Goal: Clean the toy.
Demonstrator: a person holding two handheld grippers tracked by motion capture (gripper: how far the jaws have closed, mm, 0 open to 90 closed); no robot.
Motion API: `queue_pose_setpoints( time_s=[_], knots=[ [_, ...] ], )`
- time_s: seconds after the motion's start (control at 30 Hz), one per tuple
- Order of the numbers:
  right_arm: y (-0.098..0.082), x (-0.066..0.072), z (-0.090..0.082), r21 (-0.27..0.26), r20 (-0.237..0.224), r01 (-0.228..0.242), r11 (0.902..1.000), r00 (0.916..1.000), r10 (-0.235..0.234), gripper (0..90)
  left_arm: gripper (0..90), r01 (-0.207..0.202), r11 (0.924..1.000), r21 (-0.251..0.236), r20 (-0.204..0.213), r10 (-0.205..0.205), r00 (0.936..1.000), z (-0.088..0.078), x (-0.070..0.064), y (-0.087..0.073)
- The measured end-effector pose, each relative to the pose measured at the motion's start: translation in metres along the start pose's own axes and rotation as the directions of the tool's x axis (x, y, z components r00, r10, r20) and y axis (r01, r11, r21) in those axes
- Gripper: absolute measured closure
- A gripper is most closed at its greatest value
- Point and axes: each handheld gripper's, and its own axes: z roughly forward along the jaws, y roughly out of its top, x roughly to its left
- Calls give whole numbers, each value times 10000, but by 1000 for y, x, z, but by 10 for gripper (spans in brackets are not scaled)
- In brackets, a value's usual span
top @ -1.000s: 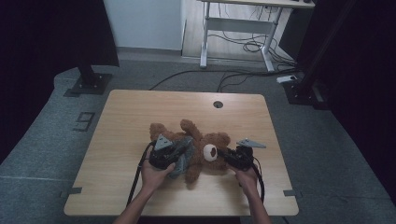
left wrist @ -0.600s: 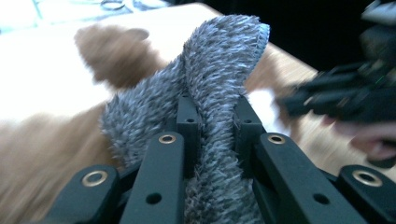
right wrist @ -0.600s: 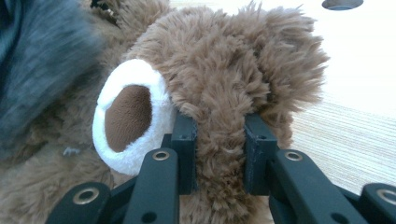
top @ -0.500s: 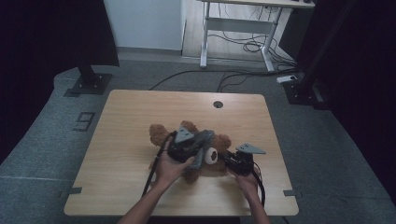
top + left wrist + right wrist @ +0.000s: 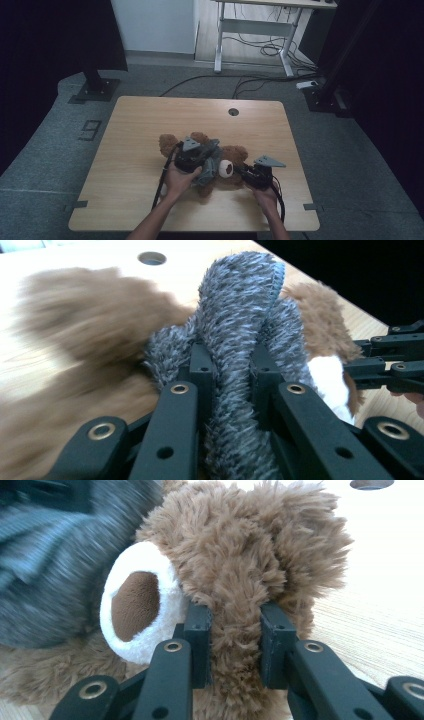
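A brown teddy bear (image 5: 172,145) lies near the middle of the wooden tabletop (image 5: 140,120). On the left, the left gripper (image 5: 200,156) has its jaws clamped on a fold of the bear's grey fuzzy garment (image 5: 240,340). To the right, the right gripper (image 5: 245,172) pinches brown fur of the head beside the white muzzle (image 5: 135,602).

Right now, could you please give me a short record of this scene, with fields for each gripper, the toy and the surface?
left gripper: shut on the grey fuzzy garment, a fold pinched between its jaws
right gripper: shut on brown fur of the teddy bear's head, beside the white muzzle
teddy bear: lying on the table, partly covered by the garment
table: light wood, round hole near far edge
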Motion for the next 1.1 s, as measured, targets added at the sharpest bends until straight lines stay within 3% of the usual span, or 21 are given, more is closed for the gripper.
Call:
queue_pose_setpoints(
  time_s=[0.2,0.27,0.37,0.47,0.57,0.67,0.77,0.93,1.1],
  knots=[
    [-1,0,-1,-3,25,-9,10000,10000,9,711,774,395,9990,-207,-656,-408,9970,-29,35,-5],
    [-1,0,-1,-12,8,-17,10000,10000,17,711,774,728,9972,-195,-857,-742,9936,-34,49,-8],
    [-1,0,-1,-10,-1,-8,10000,10000,7,710,773,881,9961,-62,-1300,-882,9876,-40,66,-13],
    [-1,0,-1,-9,-13,12,10000,10000,-12,710,773,1071,9942,19,-1502,-1056,9830,-44,76,-17],
    [-1,0,-1,-18,-6,1,10000,10000,-1,709,774,1141,9935,40,-1492,-1122,9824,-46,79,-17],
    [-1,0,0,-31,11,-8,10000,10000,8,710,774,958,9954,18,-1378,-946,9859,-45,71,-10],
    [-1,0,0,-41,3,-11,10000,10000,11,709,773,245,9997,84,-1199,-233,9925,-39,49,2],
    [-1,0,0,-57,9,-1,10000,10000,1,709,773,-372,9989,293,-681,391,9969,-17,13,24],
    [-1,0,0,-63,3,8,10000,10000,-8,709,773,-544,9968,589,-132,553,9984,11,-12,34]
  ],
)
